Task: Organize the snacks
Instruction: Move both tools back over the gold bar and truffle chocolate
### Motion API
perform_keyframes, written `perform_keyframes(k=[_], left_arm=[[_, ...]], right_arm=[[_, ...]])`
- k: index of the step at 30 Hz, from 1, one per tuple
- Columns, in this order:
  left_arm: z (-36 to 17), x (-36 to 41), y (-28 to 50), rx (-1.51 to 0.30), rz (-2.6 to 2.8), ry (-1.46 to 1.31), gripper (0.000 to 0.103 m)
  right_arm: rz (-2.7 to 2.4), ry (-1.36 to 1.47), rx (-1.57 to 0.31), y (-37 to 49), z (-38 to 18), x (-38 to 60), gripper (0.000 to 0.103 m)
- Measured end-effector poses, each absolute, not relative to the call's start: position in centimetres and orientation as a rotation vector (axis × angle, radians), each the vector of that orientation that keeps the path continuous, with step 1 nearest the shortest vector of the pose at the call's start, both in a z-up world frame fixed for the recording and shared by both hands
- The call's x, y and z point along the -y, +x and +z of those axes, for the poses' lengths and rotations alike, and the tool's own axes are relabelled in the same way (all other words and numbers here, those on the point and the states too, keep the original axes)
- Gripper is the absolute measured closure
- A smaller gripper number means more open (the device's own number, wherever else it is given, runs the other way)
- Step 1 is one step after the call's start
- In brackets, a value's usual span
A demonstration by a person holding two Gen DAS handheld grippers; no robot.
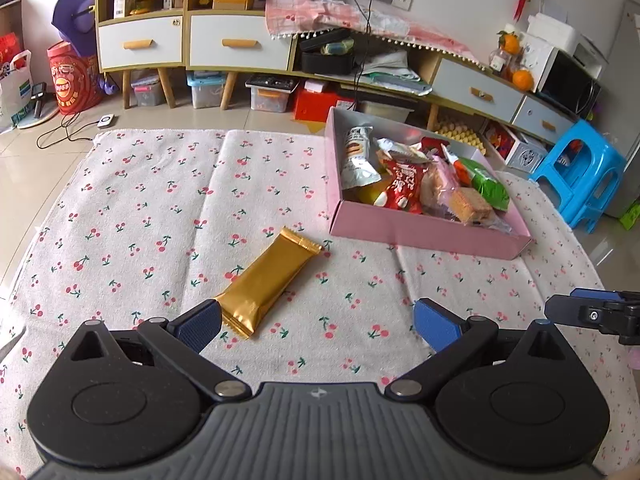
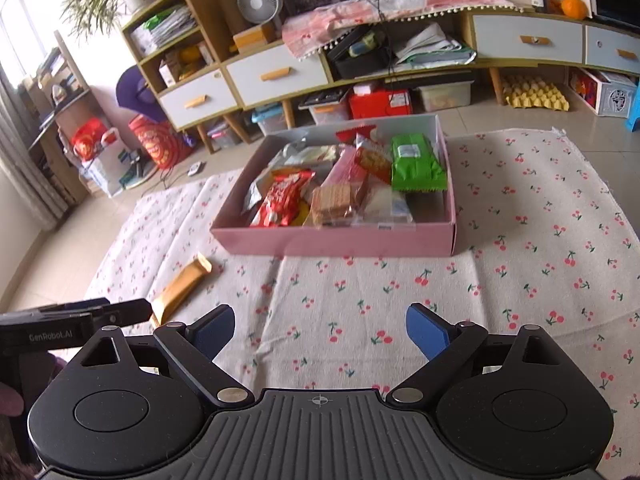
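- Work surface: a cherry-print cloth (image 1: 132,208) is spread over a tiled floor. It lies creased but flat.
- Pink box (image 1: 420,230): sits on the cloth toward the far side, open at the top. It holds a mixed heap of wrapped snacks, among them a red packet (image 1: 404,186), a green packet (image 2: 416,162), a clear pack of wafers (image 2: 332,200) and a white pouch (image 1: 358,156). The contents lie loosely overlapped.
- Gold snack bar (image 1: 266,280): lies flat on the cloth, outside the box and near its front left corner, long axis running diagonally. Its near end sits just beside the left finger pad of the left gripper; contact cannot be confirmed.
- Left gripper (image 1: 316,326): held low over the cloth, angled down, fingers spread wide. Nothing is clamped; only bare cloth shows between the pads.
- Right gripper (image 2: 320,330): held over the cloth in front of the box, angled down. Its fingers stand wide apart and are opening further, with nothing between them.
- The two grippers are side by side; each appears at the edge of the other's view.
- Background: low cabinet (image 1: 240,40) with white drawers, a blue plastic stool (image 1: 580,172), storage tubs beneath the shelving.
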State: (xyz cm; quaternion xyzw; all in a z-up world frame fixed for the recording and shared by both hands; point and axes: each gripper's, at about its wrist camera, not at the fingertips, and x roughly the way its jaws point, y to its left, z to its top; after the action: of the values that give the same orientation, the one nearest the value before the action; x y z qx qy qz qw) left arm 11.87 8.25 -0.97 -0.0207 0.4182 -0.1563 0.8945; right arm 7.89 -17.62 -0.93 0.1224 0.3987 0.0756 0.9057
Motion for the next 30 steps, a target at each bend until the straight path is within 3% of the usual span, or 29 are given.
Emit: perform_keyframes(k=[18,30], left_arm=[[-6.1,-10.5,11.5,-0.819,-0.351,0.248,0.0],[-6.8,-11.5,13.6,-0.791,-0.365,0.156,0.0]], right_arm=[[0.463,-0.199,-0.864,3.1,-6.3,14.2,0.009],[0.479,-0.227,-0.877,3.8,-8.4,14.3,0.0]])
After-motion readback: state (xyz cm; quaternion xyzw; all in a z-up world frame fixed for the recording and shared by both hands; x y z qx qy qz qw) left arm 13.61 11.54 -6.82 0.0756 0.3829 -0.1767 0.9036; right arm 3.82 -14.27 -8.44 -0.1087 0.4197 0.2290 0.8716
